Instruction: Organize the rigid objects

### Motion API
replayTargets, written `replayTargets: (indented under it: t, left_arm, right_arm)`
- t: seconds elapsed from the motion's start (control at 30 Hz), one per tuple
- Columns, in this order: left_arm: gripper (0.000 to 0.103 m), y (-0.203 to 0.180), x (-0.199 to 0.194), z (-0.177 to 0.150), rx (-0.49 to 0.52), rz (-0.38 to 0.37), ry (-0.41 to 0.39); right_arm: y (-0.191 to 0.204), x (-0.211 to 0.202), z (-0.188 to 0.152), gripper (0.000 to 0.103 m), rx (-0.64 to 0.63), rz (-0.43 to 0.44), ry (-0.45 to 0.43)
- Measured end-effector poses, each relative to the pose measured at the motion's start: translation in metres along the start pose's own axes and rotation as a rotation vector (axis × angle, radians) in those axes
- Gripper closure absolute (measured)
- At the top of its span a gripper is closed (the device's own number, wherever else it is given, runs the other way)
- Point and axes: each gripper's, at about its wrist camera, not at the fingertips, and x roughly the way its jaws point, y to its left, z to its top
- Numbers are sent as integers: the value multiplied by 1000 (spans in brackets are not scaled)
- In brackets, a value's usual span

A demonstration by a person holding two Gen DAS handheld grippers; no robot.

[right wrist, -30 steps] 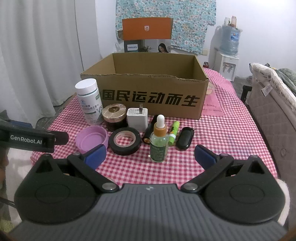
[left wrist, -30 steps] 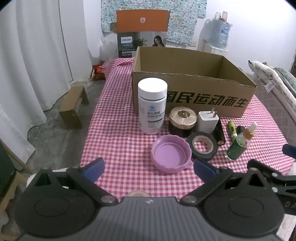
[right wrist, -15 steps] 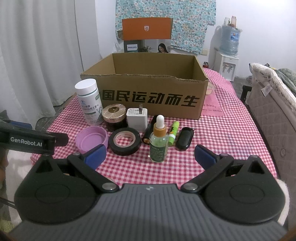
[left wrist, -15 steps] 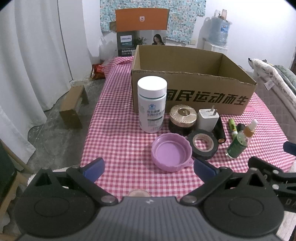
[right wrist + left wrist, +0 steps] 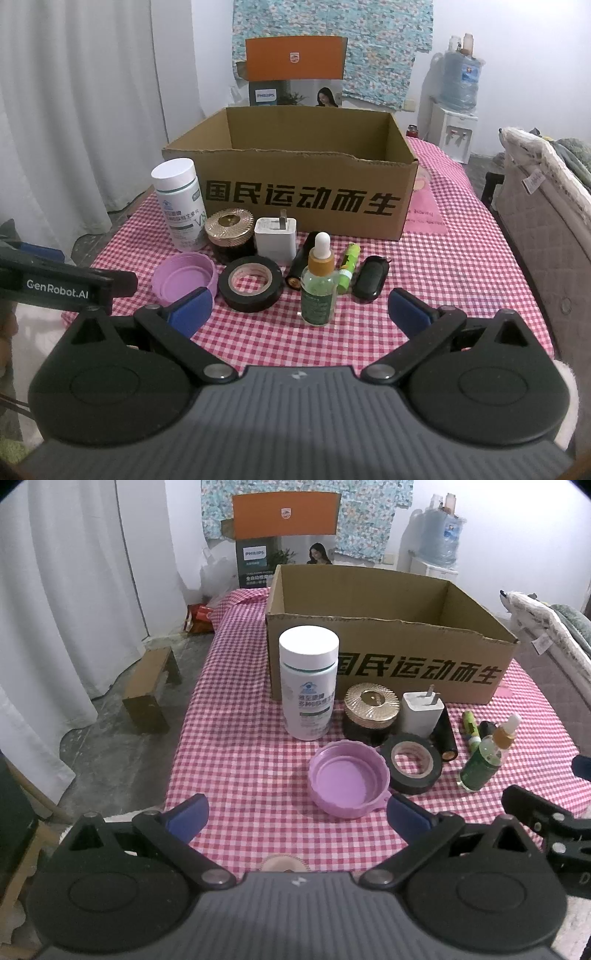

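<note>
On the checked tablecloth, in front of an open cardboard box (image 5: 388, 668) (image 5: 303, 199), stand a white pill bottle (image 5: 308, 683) (image 5: 181, 205), a gold-lidded jar (image 5: 371, 710) (image 5: 229, 234), a white charger (image 5: 422, 714) (image 5: 275, 238), a purple lid (image 5: 349, 777) (image 5: 184, 277), a black tape roll (image 5: 412, 764) (image 5: 251, 284), a dropper bottle (image 5: 484, 758) (image 5: 319, 284), a green tube (image 5: 349, 267) and a black fob (image 5: 371, 278). My left gripper (image 5: 295, 818) is open just short of the purple lid. My right gripper (image 5: 301, 312) is open just short of the dropper bottle.
The table (image 5: 461, 266) drops off close below both grippers. A bed edge (image 5: 546, 206) lies to the right. A white curtain (image 5: 74, 609) and a small cardboard stool (image 5: 149, 690) are on the left floor. A Philips box (image 5: 295, 74) stands behind the cardboard box.
The left gripper has drifted slightly; the view has shifted a little. The right gripper is almost still. Both stay open and empty.
</note>
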Motion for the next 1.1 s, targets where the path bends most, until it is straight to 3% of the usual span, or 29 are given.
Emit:
replayTargets:
  t: [1.1]
  left_arm:
    - [0, -4, 7, 3, 18, 15, 21]
  right_arm:
    - [1, 4, 5, 1, -4, 7, 3]
